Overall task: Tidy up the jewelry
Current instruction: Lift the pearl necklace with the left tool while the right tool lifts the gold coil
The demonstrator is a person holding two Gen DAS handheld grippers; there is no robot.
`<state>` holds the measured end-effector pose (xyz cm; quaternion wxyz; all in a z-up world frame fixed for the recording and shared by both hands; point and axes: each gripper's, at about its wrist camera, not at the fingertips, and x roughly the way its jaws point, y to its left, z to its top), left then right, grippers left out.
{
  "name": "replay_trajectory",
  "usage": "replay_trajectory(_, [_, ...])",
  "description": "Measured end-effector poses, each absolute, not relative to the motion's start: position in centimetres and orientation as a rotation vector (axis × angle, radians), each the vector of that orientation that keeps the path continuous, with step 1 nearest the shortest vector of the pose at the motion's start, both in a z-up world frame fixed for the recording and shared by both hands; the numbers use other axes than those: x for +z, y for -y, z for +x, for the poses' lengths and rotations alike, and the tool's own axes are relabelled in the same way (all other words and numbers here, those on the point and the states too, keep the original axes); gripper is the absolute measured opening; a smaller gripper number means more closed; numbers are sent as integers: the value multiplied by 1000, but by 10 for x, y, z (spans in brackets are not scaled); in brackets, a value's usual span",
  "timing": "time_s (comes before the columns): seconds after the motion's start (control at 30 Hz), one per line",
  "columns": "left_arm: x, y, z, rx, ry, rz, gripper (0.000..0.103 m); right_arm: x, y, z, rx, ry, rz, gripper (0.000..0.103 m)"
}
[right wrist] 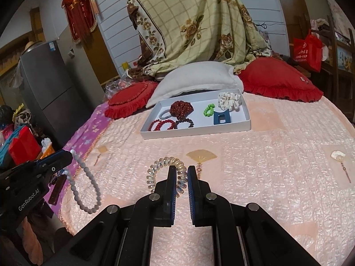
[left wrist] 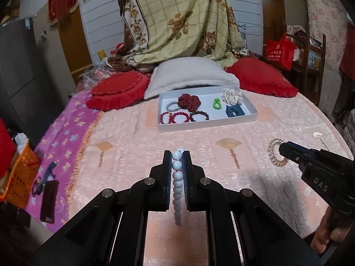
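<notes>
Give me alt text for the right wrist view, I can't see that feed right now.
The right gripper has its fingers around part of a clear spiral hair tie lying on the pink bedspread, with a gap still visible between them. At left, the left gripper holds up a pale bead bracelet; a white tray of jewelry sits beyond.

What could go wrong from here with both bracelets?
The bead bracelet is pinched by only a few beads in the left gripper, the rest dangling, so it could slip or snag the bedspread. The right gripper straddles just one side of the coil hair tie, which may spring away before reaching the tray.
</notes>
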<state>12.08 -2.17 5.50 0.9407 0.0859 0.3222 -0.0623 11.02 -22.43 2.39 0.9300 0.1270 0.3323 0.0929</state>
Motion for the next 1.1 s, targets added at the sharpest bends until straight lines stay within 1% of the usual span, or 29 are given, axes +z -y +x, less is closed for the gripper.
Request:
replay_trajectory(0.67, [81,10,64,-99,-561,176,8,54,205,58,220,-595,223,9])
replay_trajectory(0.9, [77,10,63,-102,-577,171,8,51,204,59,223,-598,218,9])
replay_trajectory(1.1, [67,13,88,-122,-630,166,8,34,214,75,209,-639,236,9])
